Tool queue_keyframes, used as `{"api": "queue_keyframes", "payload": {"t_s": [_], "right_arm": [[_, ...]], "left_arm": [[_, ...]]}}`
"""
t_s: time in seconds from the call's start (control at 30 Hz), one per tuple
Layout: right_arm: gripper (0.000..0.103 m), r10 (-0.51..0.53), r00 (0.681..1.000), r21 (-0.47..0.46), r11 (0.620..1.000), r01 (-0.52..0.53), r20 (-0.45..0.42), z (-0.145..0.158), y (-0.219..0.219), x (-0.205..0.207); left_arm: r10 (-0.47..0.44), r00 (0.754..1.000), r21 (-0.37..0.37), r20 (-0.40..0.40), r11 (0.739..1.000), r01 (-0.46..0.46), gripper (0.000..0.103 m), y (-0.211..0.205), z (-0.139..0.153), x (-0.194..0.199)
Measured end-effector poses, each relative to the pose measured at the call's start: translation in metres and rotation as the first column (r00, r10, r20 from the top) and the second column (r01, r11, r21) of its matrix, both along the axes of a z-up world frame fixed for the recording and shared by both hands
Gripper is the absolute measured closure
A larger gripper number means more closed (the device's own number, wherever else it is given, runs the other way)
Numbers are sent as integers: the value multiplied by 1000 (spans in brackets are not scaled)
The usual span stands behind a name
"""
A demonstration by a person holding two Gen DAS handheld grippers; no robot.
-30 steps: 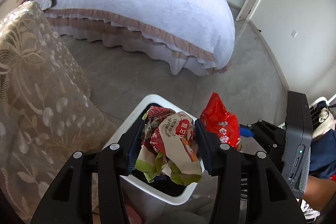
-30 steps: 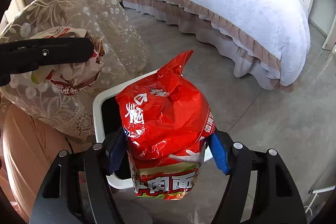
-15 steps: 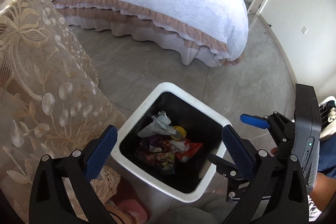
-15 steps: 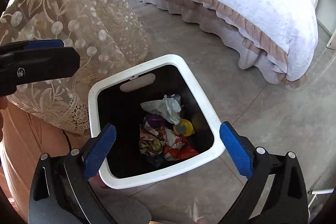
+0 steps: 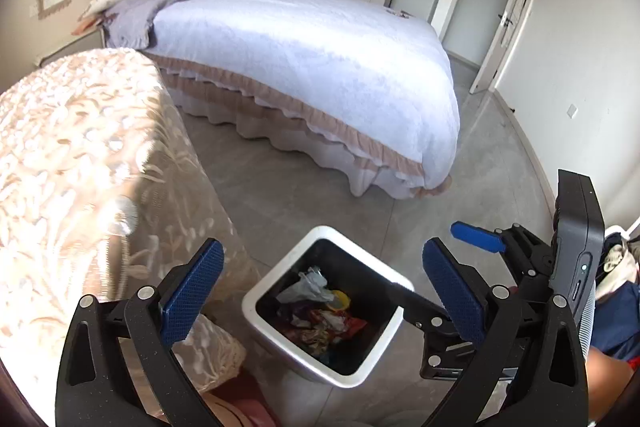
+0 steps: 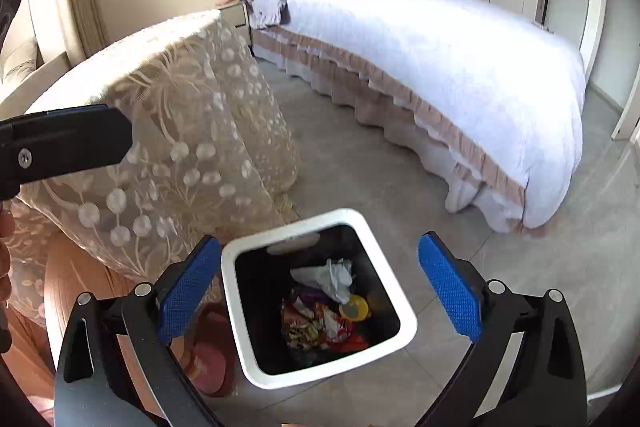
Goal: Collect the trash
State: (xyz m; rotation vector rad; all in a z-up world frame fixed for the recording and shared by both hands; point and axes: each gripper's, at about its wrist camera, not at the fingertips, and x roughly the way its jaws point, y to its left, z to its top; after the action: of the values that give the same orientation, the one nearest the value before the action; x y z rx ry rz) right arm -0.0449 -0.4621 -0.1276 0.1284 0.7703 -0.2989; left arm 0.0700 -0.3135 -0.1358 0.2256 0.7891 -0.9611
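Note:
A white-rimmed waste bin (image 5: pixel 280 267) (image 6: pixel 396 255) stands on the grey floor below both grippers. Crumpled wrappers and paper trash (image 5: pixel 320 315) (image 6: pixel 324 315) lie at its dark bottom. My left gripper (image 5: pixel 324 287) hangs wide open above the bin with nothing between its blue pads. My right gripper (image 6: pixel 320 287) is likewise wide open and empty over the bin. In the left wrist view the right gripper (image 5: pixel 480 239) shows at the right edge. One black finger of the left gripper (image 6: pixel 64 147) crosses the left side of the right wrist view.
A lace-covered table (image 5: pixel 80 163) (image 6: pixel 180 147) stands close on the bin's left. A large bed (image 5: pixel 304 67) (image 6: pixel 440 67) with a white cover fills the far side. Grey floor (image 5: pixel 280 187) lies between them. A door (image 5: pixel 504 11) is at the back right.
Both grippers opened and dropped their snack bags into the bin. Since then both have risen, so the bin looks smaller and more of the room shows.

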Motion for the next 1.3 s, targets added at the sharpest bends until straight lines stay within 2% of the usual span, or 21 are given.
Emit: {"api": "queue_keyframes", "payload": {"t_s": [0.13,0.3,0.37,0.53,0.6,0.7,0.83,0.9,1.07,1.3], "right_arm": [[5,24,995,-50,999,-20,95,42,19,8],[5,55,965,40,997,-68,258,83,41,21],[5,84,952,46,994,-102,296,97,57,30],[5,175,922,14,981,-192,346,122,109,50],[5,206,913,3,975,-221,352,129,131,57],[5,238,902,-29,969,-244,360,136,167,62],[5,284,882,-36,956,-292,377,139,206,61],[5,277,878,-27,957,-290,390,137,220,59],[5,276,871,-18,956,-294,406,135,244,59],[5,299,865,-34,950,-312,403,140,260,58]], "left_arm": [[81,992,-42,95,996,-78,5,34,37,-4],[245,947,-102,208,968,-228,5,89,77,-5],[328,912,-120,247,944,-307,5,113,87,-4],[518,791,-147,326,854,-499,5,182,104,-1],[566,758,-168,324,823,-542,5,210,110,0],[610,723,-195,324,791,-580,5,243,115,-3],[669,651,-227,358,739,-635,5,274,116,-12],[689,625,-234,367,718,-655,5,287,116,-15],[718,587,-239,375,686,-687,5,311,112,-20],[725,582,-241,369,680,-693,5,321,112,-26]]}}
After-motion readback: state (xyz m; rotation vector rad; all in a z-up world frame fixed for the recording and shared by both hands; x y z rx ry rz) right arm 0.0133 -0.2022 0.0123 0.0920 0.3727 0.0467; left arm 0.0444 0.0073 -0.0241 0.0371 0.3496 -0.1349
